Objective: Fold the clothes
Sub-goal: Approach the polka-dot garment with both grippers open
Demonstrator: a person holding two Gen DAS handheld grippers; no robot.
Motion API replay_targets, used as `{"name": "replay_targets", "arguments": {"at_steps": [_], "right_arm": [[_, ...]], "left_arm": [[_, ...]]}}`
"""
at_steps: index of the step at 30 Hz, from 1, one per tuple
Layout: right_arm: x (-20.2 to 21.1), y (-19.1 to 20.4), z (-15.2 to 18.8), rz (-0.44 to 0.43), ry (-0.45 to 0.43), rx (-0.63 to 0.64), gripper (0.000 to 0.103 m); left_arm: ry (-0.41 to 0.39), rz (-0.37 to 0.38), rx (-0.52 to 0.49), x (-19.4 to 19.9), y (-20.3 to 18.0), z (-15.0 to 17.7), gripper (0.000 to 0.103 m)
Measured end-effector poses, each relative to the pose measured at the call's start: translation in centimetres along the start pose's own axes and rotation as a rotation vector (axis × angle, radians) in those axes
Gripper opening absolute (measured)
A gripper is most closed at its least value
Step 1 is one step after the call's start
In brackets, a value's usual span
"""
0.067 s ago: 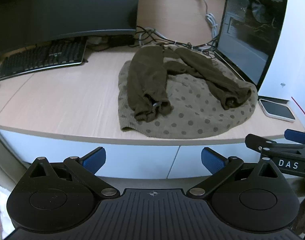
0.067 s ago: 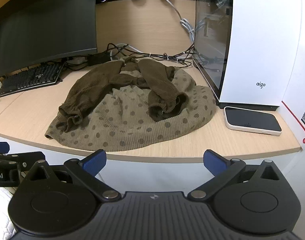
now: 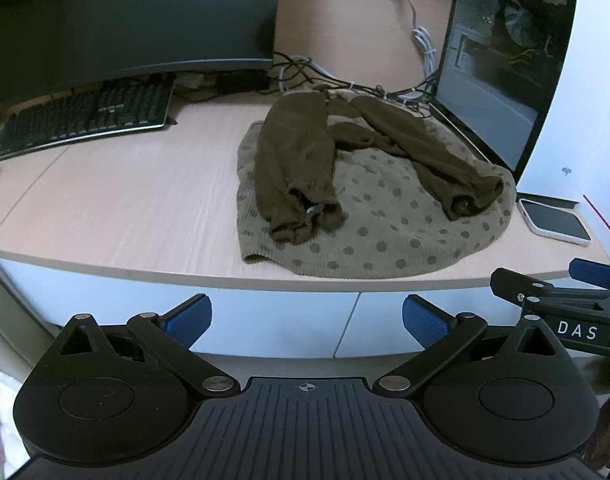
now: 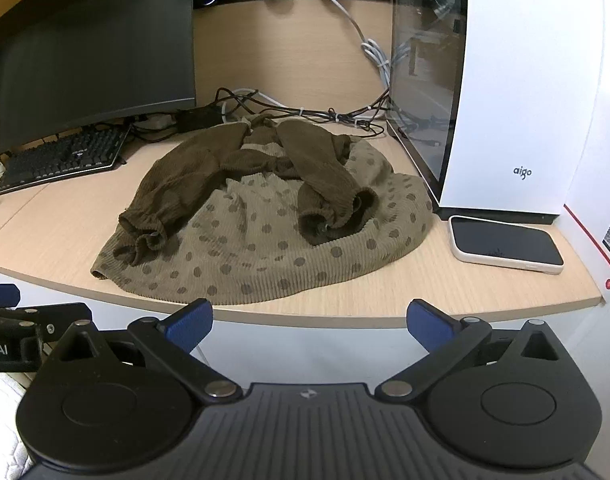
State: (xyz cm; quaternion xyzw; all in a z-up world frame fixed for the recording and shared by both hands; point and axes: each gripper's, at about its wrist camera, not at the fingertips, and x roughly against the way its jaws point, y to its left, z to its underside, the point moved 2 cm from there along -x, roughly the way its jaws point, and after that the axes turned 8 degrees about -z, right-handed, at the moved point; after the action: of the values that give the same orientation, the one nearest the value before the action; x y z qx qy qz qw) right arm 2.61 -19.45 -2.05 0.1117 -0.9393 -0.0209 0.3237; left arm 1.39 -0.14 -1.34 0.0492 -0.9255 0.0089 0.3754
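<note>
A small olive garment with brown polka dots (image 3: 381, 220) lies spread on the wooden desk (image 3: 117, 200); it also shows in the right wrist view (image 4: 273, 248). Its two dark brown sleeves are folded inward over the body: one (image 3: 295, 172) on the left, one (image 3: 437, 160) on the right. My left gripper (image 3: 307, 318) is open and empty, held below and in front of the desk edge. My right gripper (image 4: 310, 320) is open and empty, also in front of the desk edge, to the right of the left one.
A black keyboard (image 3: 85, 122) and a dark monitor (image 3: 125, 16) stand at the back left. A white computer case (image 4: 517, 80) stands at the right with a phone (image 4: 505, 246) lying beside it. Cables (image 4: 305, 110) run behind the garment.
</note>
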Motion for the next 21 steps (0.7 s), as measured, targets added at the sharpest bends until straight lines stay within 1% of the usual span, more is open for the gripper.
{"name": "replay_targets", "arguments": {"at_steps": [5, 7, 11, 21], "right_arm": [[-0.07, 0.07, 0.27, -0.004, 0.021, 0.004, 0.103], [0.28, 0.13, 0.58, -0.01, 0.014, 0.0, 0.103], [-0.13, -0.09, 0.36, -0.017, 0.036, -0.019, 0.103], [0.41, 0.55, 0.67, -0.024, 0.001, 0.006, 0.103]], "left_arm": [[-0.012, -0.024, -0.012, 0.13, 0.0, -0.01, 0.103], [-0.01, -0.029, -0.015, 0.0, 0.05, 0.01, 0.103], [-0.002, -0.031, -0.018, -0.14, 0.22, 0.08, 0.103], [-0.001, -0.036, -0.024, -0.13, 0.07, 0.22, 0.103]]}}
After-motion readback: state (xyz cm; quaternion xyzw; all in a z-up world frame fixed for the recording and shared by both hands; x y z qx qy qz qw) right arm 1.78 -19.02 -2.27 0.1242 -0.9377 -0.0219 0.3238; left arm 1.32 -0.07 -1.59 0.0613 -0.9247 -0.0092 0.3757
